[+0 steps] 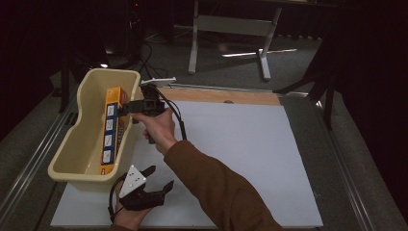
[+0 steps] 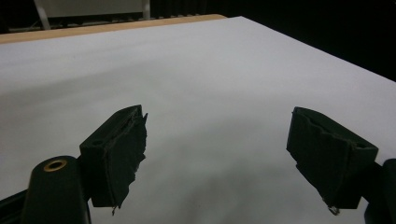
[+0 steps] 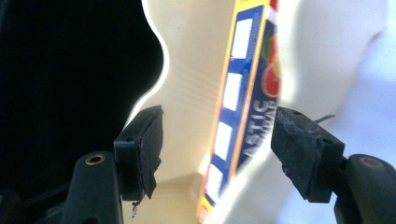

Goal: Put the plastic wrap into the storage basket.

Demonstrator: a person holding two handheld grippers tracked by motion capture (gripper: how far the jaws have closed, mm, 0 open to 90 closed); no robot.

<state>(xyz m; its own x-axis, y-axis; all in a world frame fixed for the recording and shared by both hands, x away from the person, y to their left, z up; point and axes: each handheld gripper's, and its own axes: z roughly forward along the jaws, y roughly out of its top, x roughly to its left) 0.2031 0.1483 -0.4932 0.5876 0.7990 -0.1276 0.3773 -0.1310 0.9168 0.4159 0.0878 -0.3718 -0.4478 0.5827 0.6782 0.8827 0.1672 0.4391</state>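
A cream plastic tub (image 1: 85, 126) stands at the left edge of the white sheet (image 1: 231, 154). Inside it an orange and blue box (image 1: 112, 130) stands on edge, leaning against the tub's right wall. My right gripper (image 1: 126, 109) hovers at the tub's right rim, pointing left at the top of the box, open and holding nothing. In the right gripper view the box (image 3: 243, 93) and the tub (image 3: 191, 70) lie beyond the spread jaws of the right gripper (image 3: 217, 126). My left gripper (image 1: 161, 176) is open low over the sheet near the front edge, and the left gripper (image 2: 217, 121) has nothing between its fingers.
The white sheet (image 2: 210, 65) covers most of the table, with a wooden strip (image 1: 226, 96) along its far edge. Metal rails (image 1: 337, 159) run down both sides of the table. Beyond it stand a desk frame (image 1: 231, 29) and cables on the floor.
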